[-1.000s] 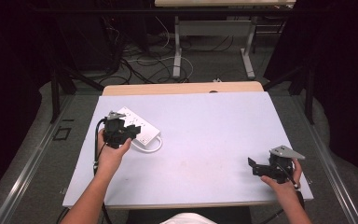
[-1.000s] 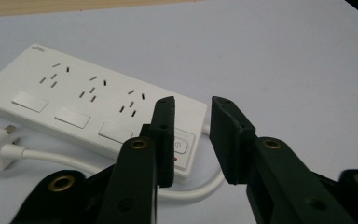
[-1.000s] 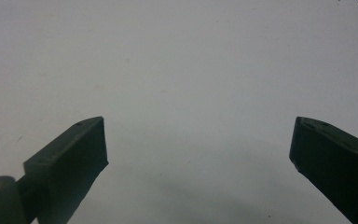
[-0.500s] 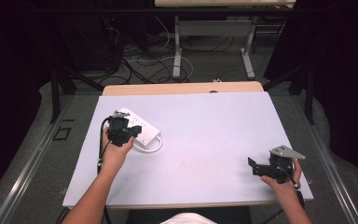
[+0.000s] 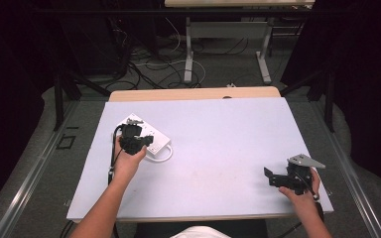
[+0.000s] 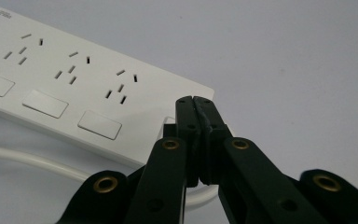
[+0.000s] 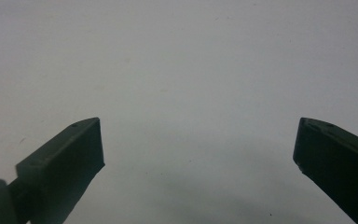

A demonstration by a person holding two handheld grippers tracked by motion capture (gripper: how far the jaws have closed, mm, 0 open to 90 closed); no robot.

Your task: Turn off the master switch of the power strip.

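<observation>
The only print is a small grey mark on the white power strip, at its corner toward eleven o'clock in the left gripper view; the letters are too small and blurred to read. The strip's three rocker switches bear no lettering that can be made out, and in the high view the strip is too small for any text to show
</observation>
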